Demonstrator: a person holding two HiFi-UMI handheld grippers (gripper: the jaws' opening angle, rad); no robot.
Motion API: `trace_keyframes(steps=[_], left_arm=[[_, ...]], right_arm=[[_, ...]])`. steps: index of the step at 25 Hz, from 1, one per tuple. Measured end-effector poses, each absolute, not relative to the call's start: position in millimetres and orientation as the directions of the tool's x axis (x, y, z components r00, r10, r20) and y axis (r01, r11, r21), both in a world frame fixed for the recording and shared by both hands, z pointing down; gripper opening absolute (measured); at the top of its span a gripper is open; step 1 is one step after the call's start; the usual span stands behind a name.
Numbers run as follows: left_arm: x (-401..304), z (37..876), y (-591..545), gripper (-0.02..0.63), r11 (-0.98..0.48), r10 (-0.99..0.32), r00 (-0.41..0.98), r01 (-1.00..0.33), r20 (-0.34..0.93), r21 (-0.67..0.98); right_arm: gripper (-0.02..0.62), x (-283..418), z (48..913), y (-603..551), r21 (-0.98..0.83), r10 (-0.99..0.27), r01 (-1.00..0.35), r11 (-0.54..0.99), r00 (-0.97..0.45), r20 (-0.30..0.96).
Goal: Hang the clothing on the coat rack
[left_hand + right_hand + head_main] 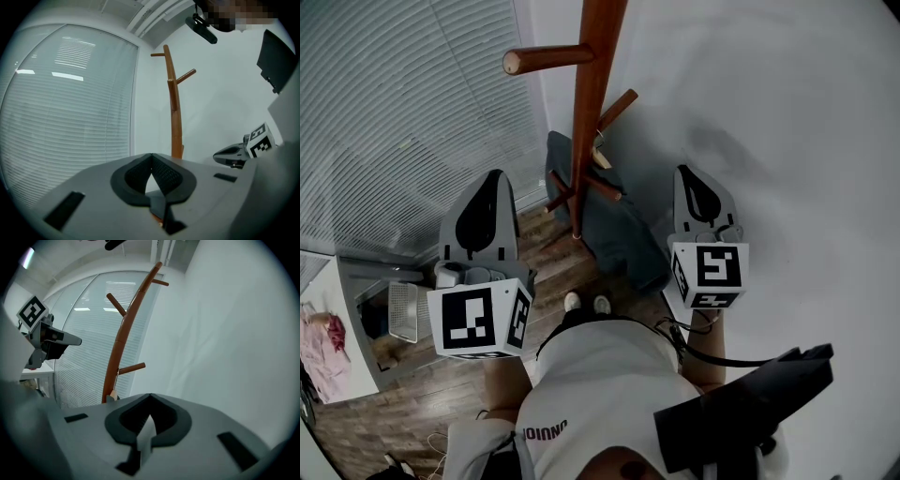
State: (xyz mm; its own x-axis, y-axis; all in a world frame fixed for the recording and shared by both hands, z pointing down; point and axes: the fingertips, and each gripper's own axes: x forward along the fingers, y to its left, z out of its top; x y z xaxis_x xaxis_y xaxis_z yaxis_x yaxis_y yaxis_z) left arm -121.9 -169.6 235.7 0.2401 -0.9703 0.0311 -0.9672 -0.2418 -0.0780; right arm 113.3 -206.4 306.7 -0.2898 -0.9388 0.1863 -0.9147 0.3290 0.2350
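The wooden coat rack [588,103] stands ahead, with pegs at several heights. A dark blue-grey garment [623,234] hangs low on it, behind the pole and down to the floor. A pale hanger part [601,157] shows at its top. My left gripper [494,178] is left of the pole and my right gripper [686,173] right of it. Both are held apart from the garment. In the left gripper view the jaws [151,155] meet at the tip, empty, with the rack [174,108] beyond. In the right gripper view the jaws [150,397] are shut on nothing.
Window blinds [394,112] fill the left and a white wall [787,141] the right. A white wire basket [403,309] and pink cloth [323,347] lie at lower left on the wooden floor. The person's shoes [586,303] stand just short of the rack's base.
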Motion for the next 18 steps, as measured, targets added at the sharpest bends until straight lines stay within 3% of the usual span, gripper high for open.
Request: trace_keyframes(steps=[18], left_arm=[[-123,233,-174,0.014,-0.238,-0.971,0.237,-0.969,0.022,-0.064]], right_arm=[[0.018,115,286,-209,0.324,-0.964,-0.908,0.266,-0.248,0.097]])
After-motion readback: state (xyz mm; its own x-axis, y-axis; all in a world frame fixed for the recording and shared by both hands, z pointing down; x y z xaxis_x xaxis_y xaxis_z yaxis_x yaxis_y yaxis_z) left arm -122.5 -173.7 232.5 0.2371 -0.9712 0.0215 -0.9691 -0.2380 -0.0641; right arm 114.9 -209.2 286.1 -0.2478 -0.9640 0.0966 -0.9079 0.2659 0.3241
